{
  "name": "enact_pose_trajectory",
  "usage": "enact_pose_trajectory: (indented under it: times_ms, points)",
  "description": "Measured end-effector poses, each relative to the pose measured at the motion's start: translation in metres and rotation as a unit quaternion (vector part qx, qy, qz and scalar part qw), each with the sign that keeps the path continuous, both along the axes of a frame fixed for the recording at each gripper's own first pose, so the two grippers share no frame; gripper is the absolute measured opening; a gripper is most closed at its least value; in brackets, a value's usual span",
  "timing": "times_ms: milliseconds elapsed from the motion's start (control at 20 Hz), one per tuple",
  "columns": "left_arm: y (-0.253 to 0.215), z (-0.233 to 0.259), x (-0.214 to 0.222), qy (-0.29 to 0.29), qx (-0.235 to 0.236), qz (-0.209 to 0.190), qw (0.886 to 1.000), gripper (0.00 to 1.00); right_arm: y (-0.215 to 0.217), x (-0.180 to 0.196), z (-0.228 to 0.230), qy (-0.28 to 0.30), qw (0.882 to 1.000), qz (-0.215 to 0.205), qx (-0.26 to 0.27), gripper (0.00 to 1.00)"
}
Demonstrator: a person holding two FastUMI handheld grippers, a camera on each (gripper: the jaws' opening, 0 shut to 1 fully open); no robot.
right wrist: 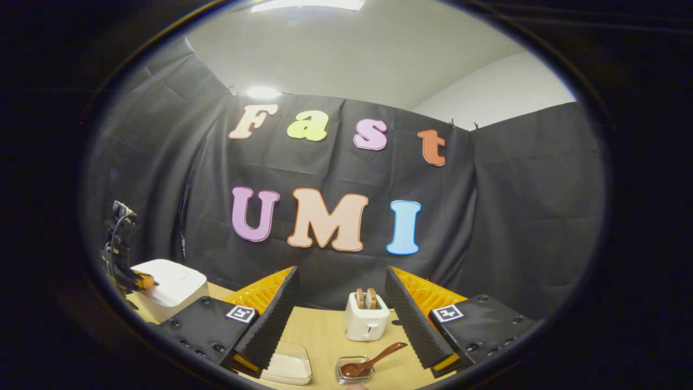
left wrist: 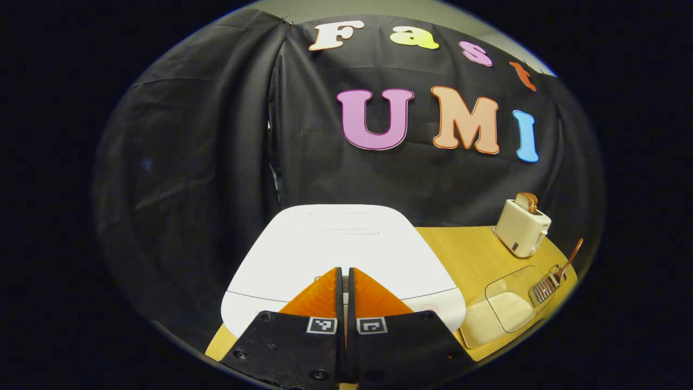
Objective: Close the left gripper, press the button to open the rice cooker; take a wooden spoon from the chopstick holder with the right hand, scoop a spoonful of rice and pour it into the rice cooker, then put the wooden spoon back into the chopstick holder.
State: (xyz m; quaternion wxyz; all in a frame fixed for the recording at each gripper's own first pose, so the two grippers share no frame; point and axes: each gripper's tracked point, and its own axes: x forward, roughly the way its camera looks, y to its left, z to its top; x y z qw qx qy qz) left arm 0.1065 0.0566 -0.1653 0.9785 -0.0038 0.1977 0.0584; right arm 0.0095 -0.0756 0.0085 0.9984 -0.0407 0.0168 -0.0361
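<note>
Black creased cloth (right wrist: 514, 206) hangs around me as the booth's wall. Above it I see a pale grey ceiling (right wrist: 346, 59) with a bright light strip (right wrist: 306, 5). Below lies a light wooden desk (left wrist: 471, 254).

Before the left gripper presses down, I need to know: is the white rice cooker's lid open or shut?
Shut. The white rice cooker has its lid lying flat on the body, and the closed left gripper sits over its front edge.

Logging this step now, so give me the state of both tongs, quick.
Left tongs: closed, holding nothing, over the front of the rice cooker.
Right tongs: open, empty, above the table.
</note>
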Motion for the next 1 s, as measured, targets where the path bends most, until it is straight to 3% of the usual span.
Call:
enact_pose_trajectory:
  times_ms: [300, 500, 600, 800, 950, 1000]
  points:
    - [0.002, 0.049, 0.012, -0.056, 0.051, -0.002, 0.997, 0.00, -0.014, -0.003, 0.006, -0.007, 1.000, -0.010, 0.007, 1.00]
    - [0.004, 0.076, 0.021, -0.080, 0.045, 0.003, 0.996, 0.00, -0.017, -0.004, 0.005, -0.009, 1.000, -0.010, 0.012, 1.00]
    - [0.004, 0.085, 0.020, -0.087, 0.047, 0.005, 0.995, 0.04, -0.020, -0.005, 0.007, -0.011, 1.000, -0.009, 0.012, 1.00]
    - [-0.001, 0.101, 0.015, -0.106, 0.062, -0.001, 0.992, 0.19, -0.027, -0.004, 0.004, -0.009, 1.000, -0.011, 0.017, 1.00]
    - [-0.002, 0.106, 0.010, -0.108, 0.063, 0.002, 0.992, 0.36, -0.032, -0.004, 0.004, -0.007, 1.000, -0.010, 0.021, 1.00]
    - [-0.004, 0.110, 0.008, -0.113, 0.063, 0.000, 0.992, 0.36, -0.032, -0.003, 0.003, -0.006, 1.000, -0.008, 0.021, 1.00]
